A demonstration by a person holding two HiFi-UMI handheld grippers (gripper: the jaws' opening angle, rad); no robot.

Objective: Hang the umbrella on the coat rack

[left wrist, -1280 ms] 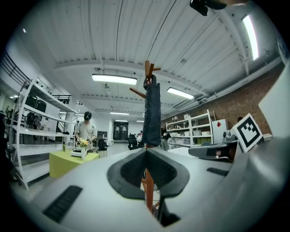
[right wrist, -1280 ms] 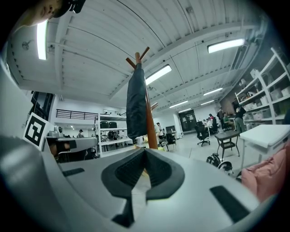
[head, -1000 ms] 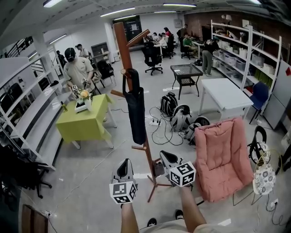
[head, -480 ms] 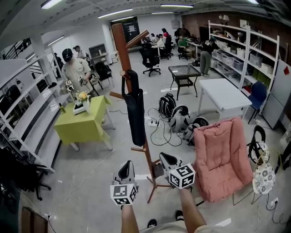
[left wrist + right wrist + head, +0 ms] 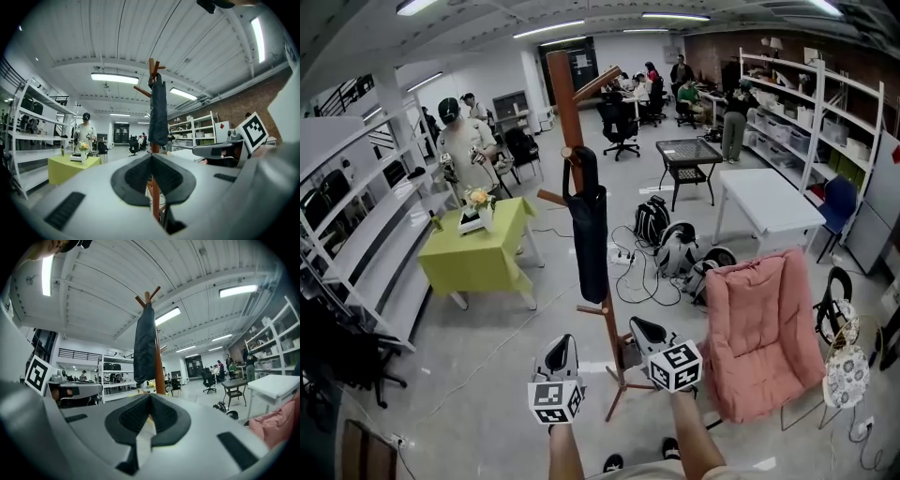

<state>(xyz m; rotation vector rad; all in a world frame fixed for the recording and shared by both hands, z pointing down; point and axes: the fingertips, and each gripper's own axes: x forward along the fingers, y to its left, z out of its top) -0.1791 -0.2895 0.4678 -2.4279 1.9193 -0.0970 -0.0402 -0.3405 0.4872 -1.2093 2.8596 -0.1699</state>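
Note:
A dark folded umbrella (image 5: 588, 234) hangs by its handle from a peg of the tall brown wooden coat rack (image 5: 566, 103). Both grippers are held low in front of the rack's feet, apart from the umbrella. My left gripper (image 5: 560, 354) is shut with nothing in it, and so is my right gripper (image 5: 645, 332). In the left gripper view the umbrella (image 5: 158, 112) hangs above the closed jaw tips (image 5: 151, 157). In the right gripper view the umbrella (image 5: 144, 345) and the rack's pole (image 5: 159, 366) rise just behind the closed tips (image 5: 150, 397).
A green table (image 5: 473, 251) with flowers stands left of the rack, with a person (image 5: 464, 145) behind it. A pink padded chair (image 5: 759, 328) is at the right, beside a white table (image 5: 769, 202). Bags and cables (image 5: 675, 248) lie on the floor behind the rack. Shelving (image 5: 356, 234) lines the left wall.
Only the head view has shifted slightly. Both grippers keep their places and stay shut, and the umbrella hangs as before.

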